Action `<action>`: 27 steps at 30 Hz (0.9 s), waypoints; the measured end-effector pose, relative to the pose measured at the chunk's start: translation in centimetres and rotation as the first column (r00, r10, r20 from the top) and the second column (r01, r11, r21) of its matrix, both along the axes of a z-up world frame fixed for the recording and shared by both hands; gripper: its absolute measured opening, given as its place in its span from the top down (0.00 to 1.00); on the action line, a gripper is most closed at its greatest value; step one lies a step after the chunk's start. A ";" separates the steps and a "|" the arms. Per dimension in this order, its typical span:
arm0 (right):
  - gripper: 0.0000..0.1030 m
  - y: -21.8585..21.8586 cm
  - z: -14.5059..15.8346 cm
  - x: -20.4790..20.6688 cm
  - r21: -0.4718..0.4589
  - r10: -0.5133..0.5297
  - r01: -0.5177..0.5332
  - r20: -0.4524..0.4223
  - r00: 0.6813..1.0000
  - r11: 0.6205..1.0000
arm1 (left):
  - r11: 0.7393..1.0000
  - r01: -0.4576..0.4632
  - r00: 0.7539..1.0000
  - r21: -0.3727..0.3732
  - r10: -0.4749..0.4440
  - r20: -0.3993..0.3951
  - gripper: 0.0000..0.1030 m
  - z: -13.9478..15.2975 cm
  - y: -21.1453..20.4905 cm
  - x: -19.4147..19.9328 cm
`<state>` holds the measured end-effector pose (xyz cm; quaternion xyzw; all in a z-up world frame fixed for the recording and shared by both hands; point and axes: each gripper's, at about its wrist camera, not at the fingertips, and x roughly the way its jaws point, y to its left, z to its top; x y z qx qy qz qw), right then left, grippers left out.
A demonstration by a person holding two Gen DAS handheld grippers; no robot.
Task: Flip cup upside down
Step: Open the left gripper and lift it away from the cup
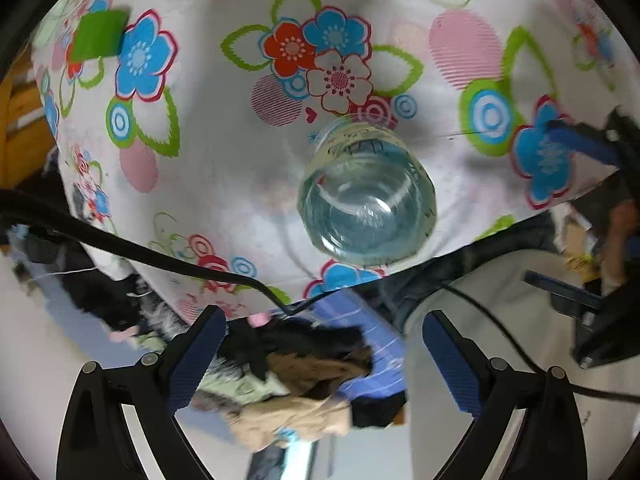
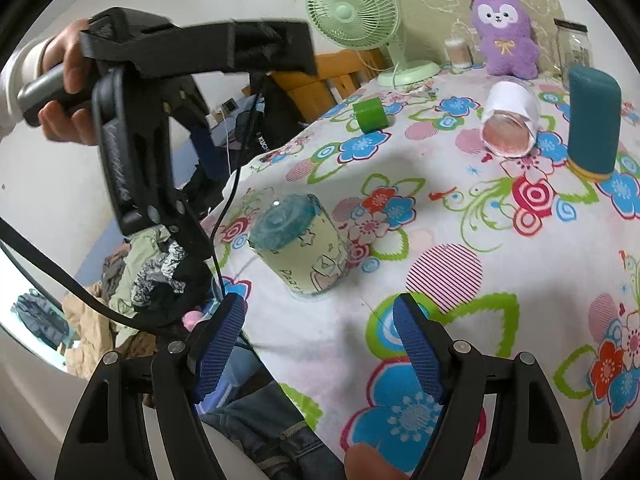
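Note:
A clear glass cup (image 2: 300, 244) with printed drawings stands upside down on the flowered tablecloth (image 2: 460, 320), near the table's front-left edge, its thick base up. From above, the left wrist view shows it (image 1: 366, 196) under the left gripper (image 1: 320, 364), which is open, empty and raised clear of it. The right gripper (image 2: 320, 344) is open and empty, a short way in front of the cup. The left gripper's body (image 2: 160, 120) hangs above and left of the cup.
A green block (image 2: 370, 114), a white cup lying on its side (image 2: 510, 124), a teal bottle (image 2: 592, 120), a green fan (image 2: 360, 12), a purple plush toy (image 2: 504, 28) and a glass jar (image 2: 574, 48) are further back. A black cable (image 2: 228, 208) hangs by the table edge above clothes on the floor.

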<state>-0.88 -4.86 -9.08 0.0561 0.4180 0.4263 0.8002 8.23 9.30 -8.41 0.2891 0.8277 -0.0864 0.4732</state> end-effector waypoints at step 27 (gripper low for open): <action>0.00 5.9 7.1 -4.1 -0.233 -0.256 0.359 0.380 0.889 0.904 | 0.779 -0.063 0.732 -0.624 0.461 0.501 0.03 7.4 11.5 -6.2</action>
